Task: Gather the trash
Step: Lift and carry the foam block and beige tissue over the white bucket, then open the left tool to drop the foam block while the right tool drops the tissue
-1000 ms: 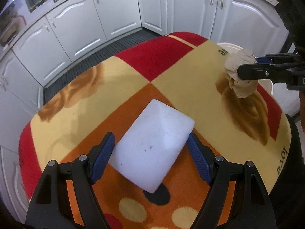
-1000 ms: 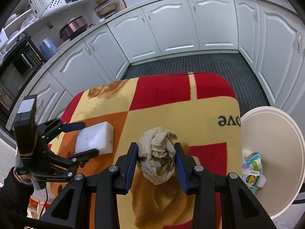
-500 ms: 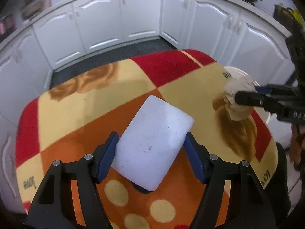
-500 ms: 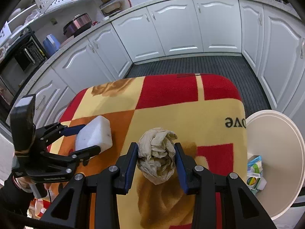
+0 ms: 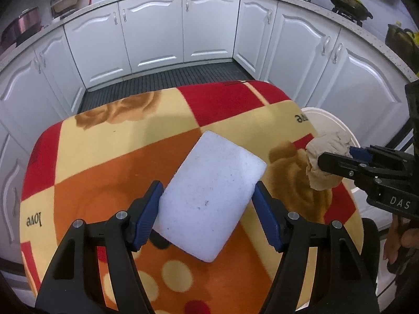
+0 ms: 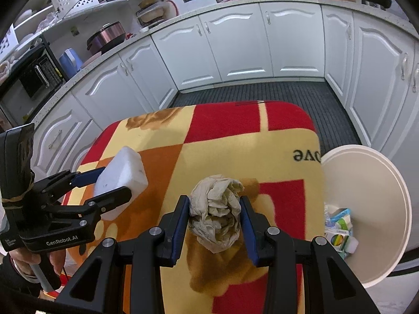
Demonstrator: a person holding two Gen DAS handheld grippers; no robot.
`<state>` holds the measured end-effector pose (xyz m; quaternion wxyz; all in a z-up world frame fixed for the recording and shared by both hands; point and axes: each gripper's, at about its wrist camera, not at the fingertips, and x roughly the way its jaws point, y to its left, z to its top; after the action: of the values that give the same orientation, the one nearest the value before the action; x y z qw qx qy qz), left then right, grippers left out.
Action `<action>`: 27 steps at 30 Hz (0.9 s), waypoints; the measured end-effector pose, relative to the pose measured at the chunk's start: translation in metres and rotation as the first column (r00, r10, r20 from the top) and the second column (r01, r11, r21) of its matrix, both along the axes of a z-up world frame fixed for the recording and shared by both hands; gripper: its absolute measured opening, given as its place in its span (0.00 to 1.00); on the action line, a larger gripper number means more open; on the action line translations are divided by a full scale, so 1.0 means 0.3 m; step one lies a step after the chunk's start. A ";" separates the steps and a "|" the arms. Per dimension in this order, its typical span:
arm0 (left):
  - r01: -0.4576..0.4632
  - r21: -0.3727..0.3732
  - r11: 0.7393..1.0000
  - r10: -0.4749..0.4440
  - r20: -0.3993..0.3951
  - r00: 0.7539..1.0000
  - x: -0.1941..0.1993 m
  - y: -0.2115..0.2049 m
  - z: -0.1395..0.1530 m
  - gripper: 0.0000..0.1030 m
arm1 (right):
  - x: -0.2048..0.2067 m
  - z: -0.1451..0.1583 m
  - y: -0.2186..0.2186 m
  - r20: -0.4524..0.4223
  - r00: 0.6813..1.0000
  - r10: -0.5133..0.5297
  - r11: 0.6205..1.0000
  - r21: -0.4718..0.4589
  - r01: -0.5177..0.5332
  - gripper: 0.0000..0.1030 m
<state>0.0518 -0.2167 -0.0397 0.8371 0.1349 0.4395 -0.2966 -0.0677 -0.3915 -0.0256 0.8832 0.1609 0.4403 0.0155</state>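
both grippers loaded over the patterned table

the left gripper (image 5: 207, 219) holds a white foam block (image 5: 209, 198) between its blue pads, which press on the block's two long sides. in the right wrist view the block hangs tilted in that grip, clear of the cloth. beneath the block lies the table cover (image 5: 110, 162), a blanket of red, orange and cream squares with brown roses.

the right gripper (image 6: 214, 225) is clamped narrow on a crumpled beige paper wad (image 6: 216, 214); the wad bulges above and below the pads. seen from the left gripper, it sits off to the right, near the table's edge.

just beyond that edge, to the right of the right gripper, stands a white round bin (image 6: 379, 209), open at the top. some colourful packaging (image 6: 339, 227) lies inside it. white kitchen cabinets (image 5: 157, 34) run ahead of both grippers, past a dark floor mat (image 6: 262, 91).
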 end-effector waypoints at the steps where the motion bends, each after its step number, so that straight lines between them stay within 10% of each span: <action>1: 0.002 -0.001 1.000 -0.002 0.002 1.000 -0.005 -0.006 0.003 0.66 | -0.007 0.001 -0.004 0.001 1.000 -0.004 1.000 0.000 0.004 0.35; 27: 0.139 -0.091 0.986 -0.142 -0.030 0.989 -0.165 -0.395 0.020 0.66 | -0.257 -0.006 -0.295 0.006 0.979 -0.202 0.979 -0.033 0.202 0.35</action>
<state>0.0022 -0.3352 -0.0336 0.8111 0.1230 0.4306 -0.3763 -0.1448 -0.4801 -0.0273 0.8833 0.1901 0.4208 -0.0815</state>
